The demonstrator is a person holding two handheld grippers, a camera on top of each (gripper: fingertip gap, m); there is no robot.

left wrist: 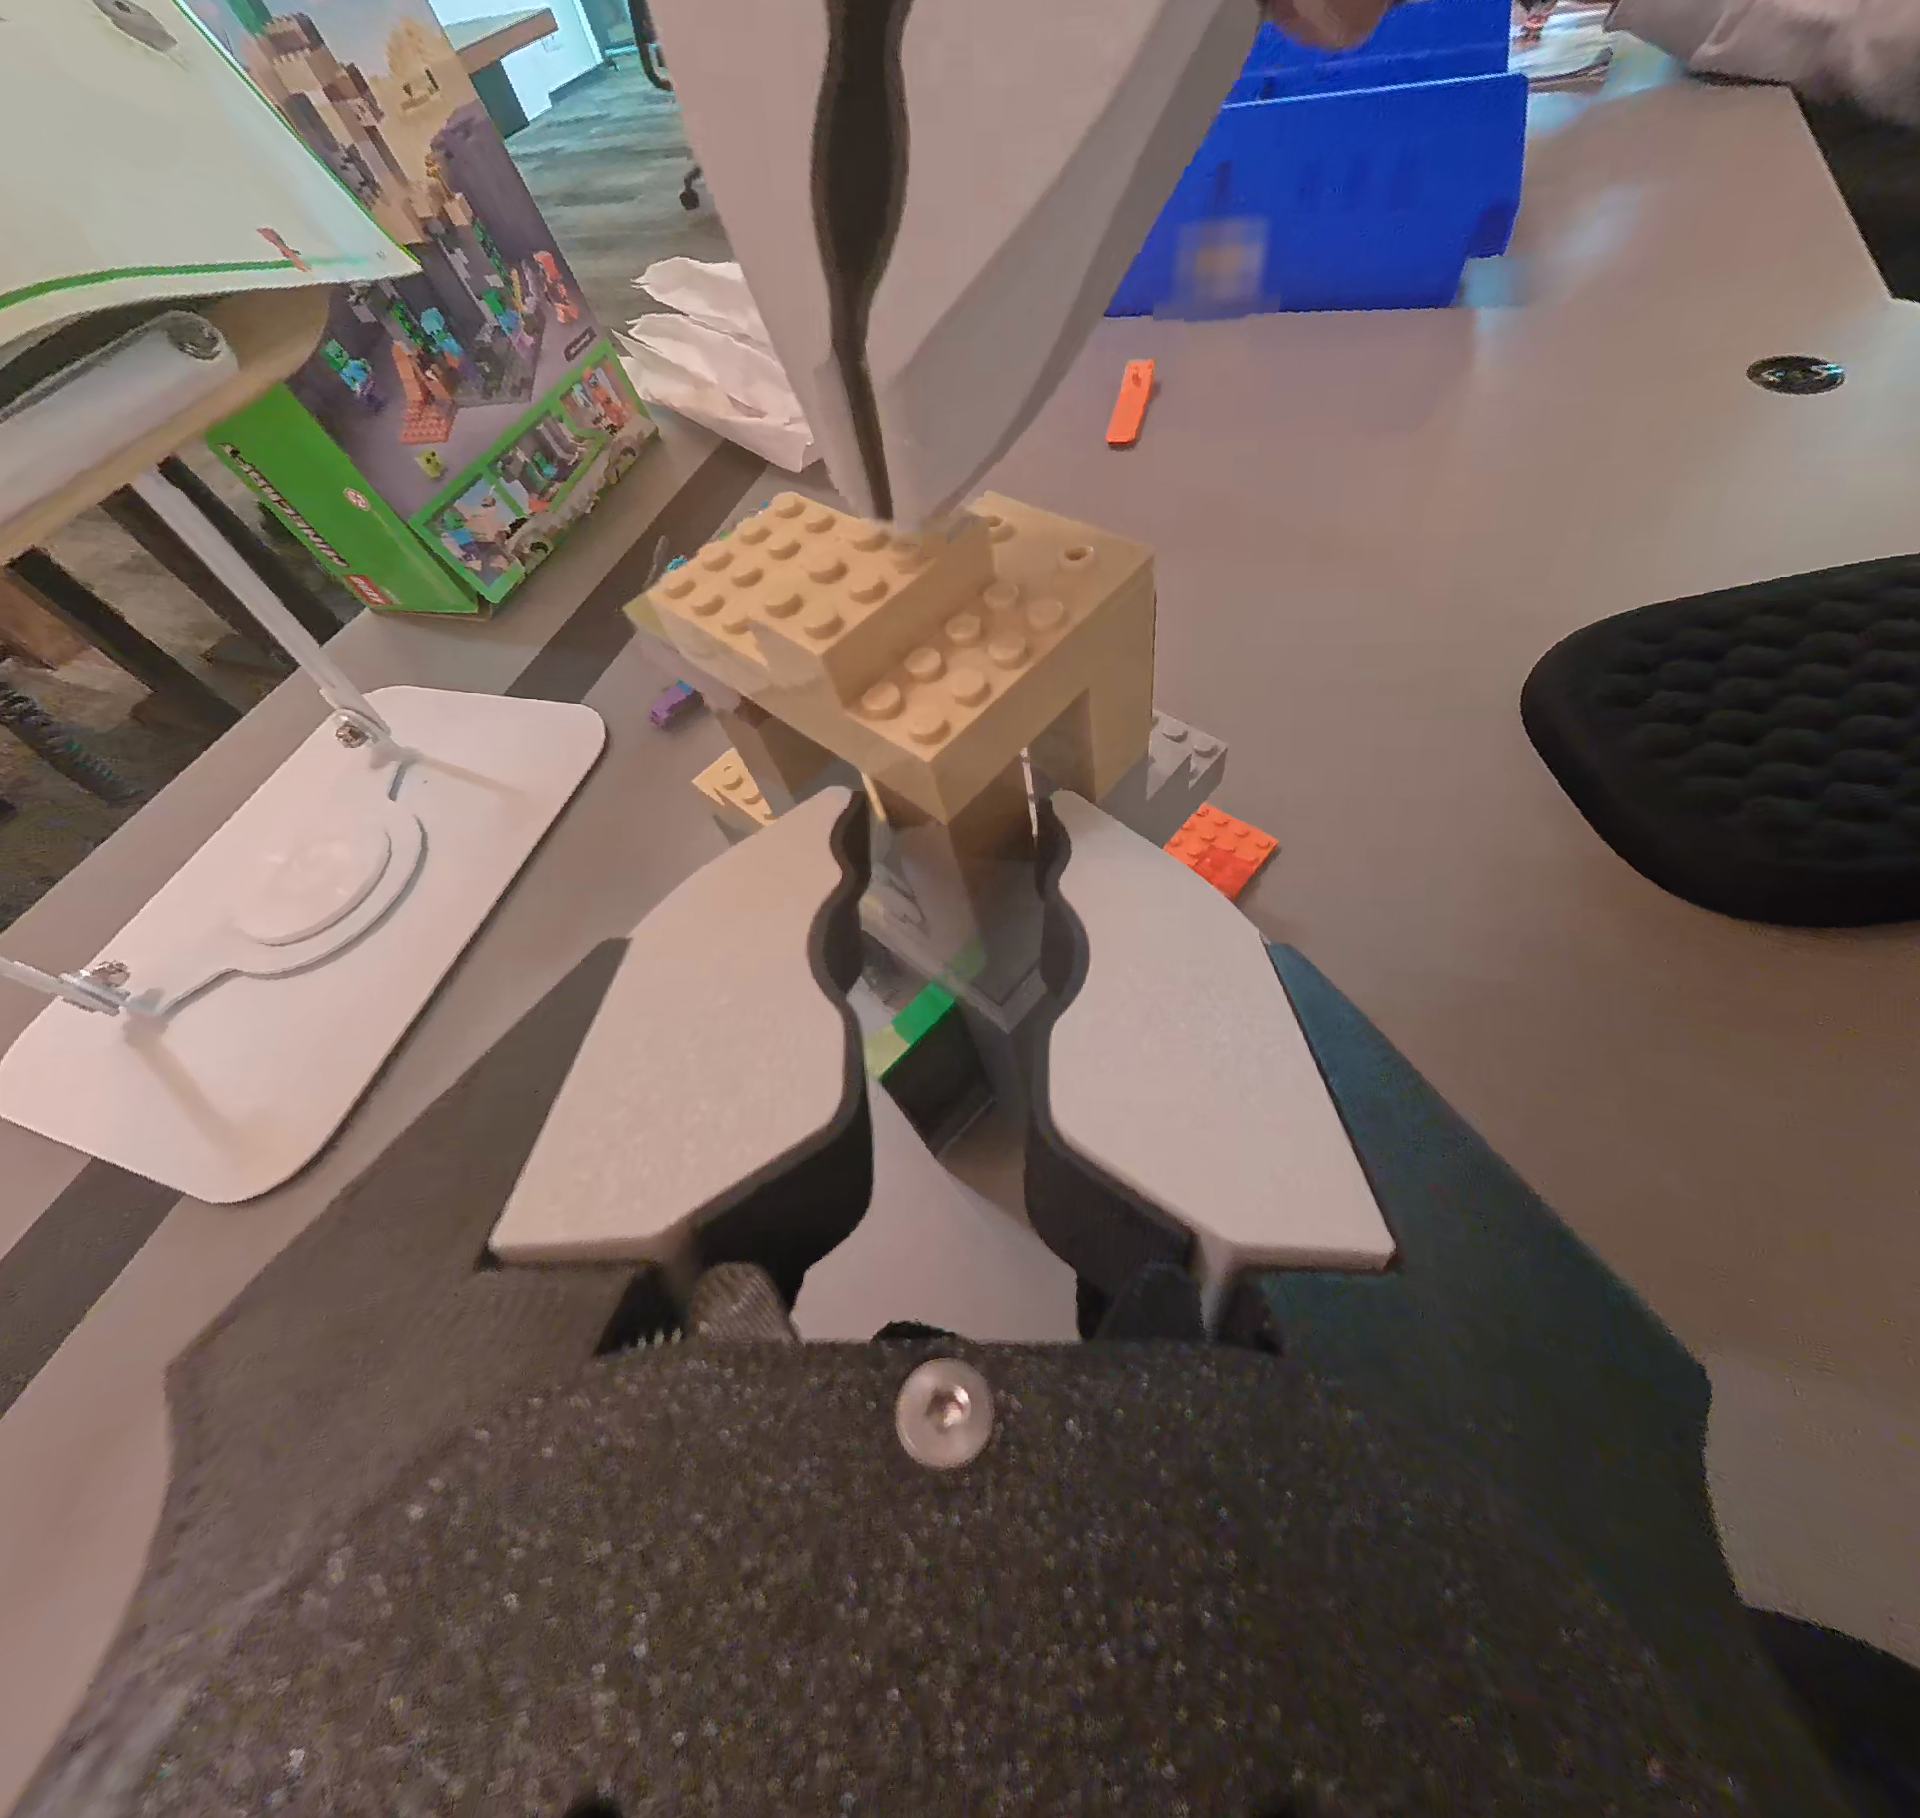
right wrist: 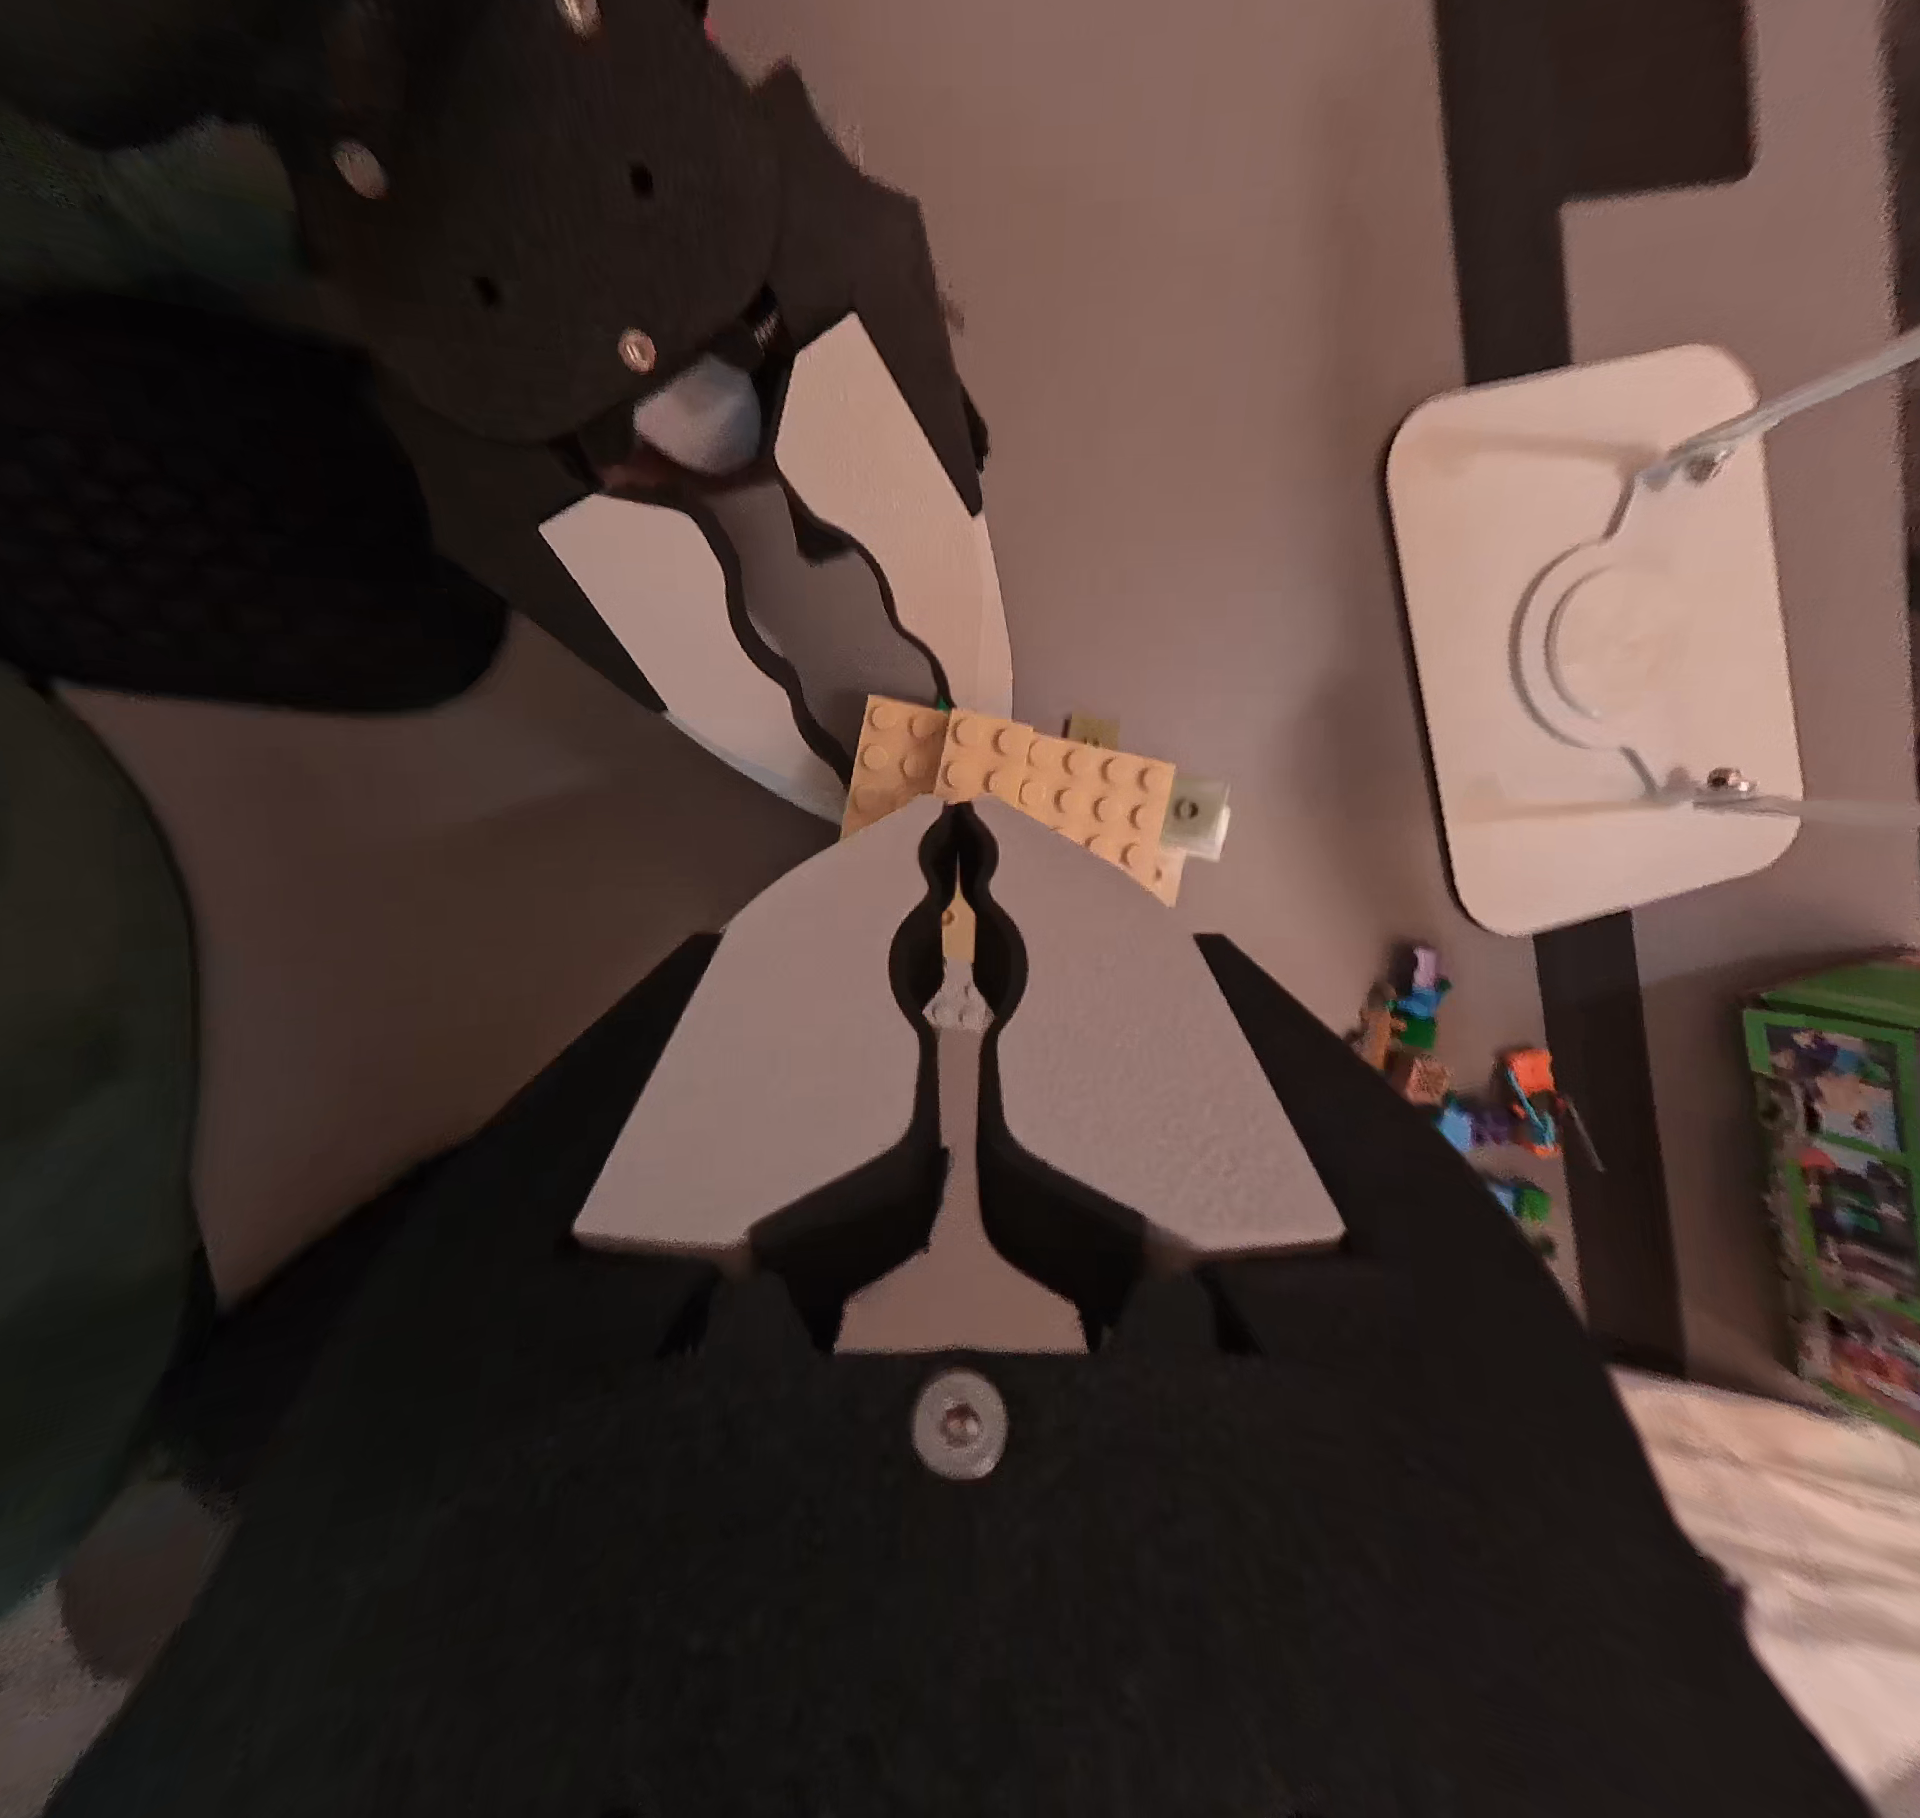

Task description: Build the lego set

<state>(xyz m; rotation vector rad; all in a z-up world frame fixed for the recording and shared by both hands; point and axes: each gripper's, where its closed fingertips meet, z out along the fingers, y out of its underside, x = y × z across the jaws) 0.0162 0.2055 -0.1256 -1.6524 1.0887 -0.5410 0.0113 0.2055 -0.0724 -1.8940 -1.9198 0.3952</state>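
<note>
In the left wrist view, a white stand base [left wrist: 301, 927] lies at nine o'clock on the grey table [left wrist: 1455, 480], with the green set box [left wrist: 436, 418] at ten o'clock. At the centre the left gripper [left wrist: 948, 823] clamps the lower part of the tan brick build [left wrist: 904, 646], which sits at twelve o'clock just past its fingertips. The right gripper [left wrist: 888, 511] comes down from twelve o'clock, its fingers pressed together with the tips on the build's studded top. An orange plate [left wrist: 1221, 849] lies on the table at three o'clock just right of the build, a blue bin [left wrist: 1340, 179] at one o'clock, and a black mesh pad [left wrist: 1745, 740] at three o'clock.
</note>
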